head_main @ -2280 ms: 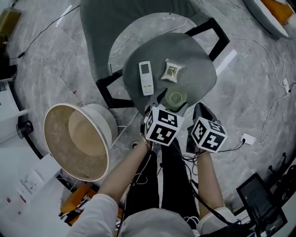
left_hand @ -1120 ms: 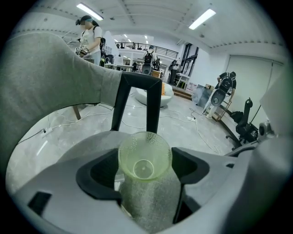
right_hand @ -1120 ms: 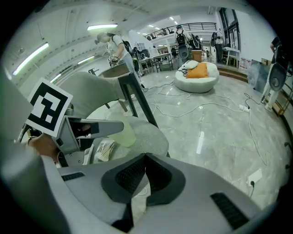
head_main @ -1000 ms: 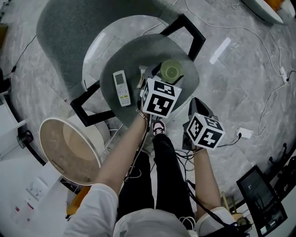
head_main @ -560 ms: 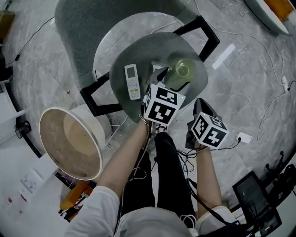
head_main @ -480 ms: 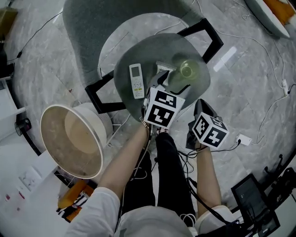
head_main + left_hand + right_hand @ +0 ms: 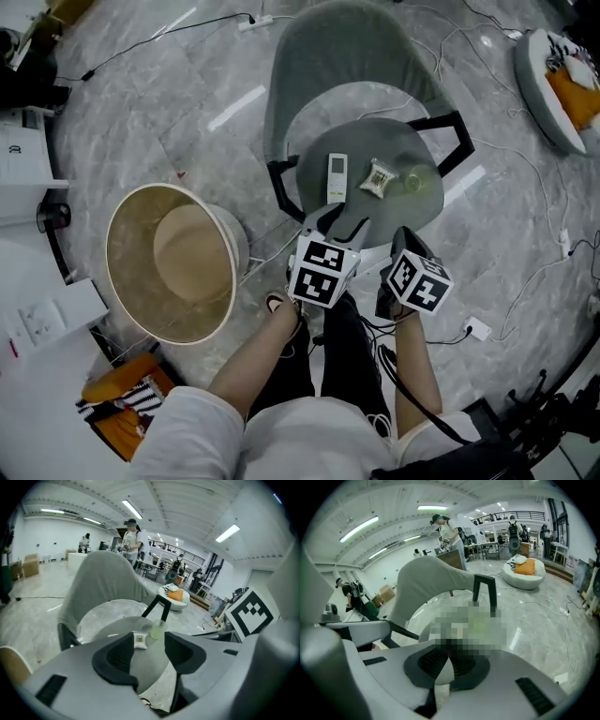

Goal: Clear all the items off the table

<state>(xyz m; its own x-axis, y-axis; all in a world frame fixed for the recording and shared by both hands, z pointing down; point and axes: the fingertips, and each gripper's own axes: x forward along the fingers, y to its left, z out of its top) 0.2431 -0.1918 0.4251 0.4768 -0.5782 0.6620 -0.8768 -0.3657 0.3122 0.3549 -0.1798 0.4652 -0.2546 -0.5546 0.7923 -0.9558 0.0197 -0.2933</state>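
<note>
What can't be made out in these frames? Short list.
Right gripper view: a mosaic patch covers the table beyond the right gripper; items there are unreadable.
Left gripper view: the remote does not show; only the packet and green cup appear past the left gripper.
Head view: remote buttons and packet contents are too small to read.

Round grey worktop [image 7: 370, 141]: white remote [image 7: 337, 178] toward left edge, small packet [image 7: 378, 178] mid-worktop, green cup [image 7: 412, 181] toward right edge.

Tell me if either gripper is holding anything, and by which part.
Nothing is held. On the left gripper the jaws stand apart, empty; on the right gripper they are together with nothing between them.
</note>
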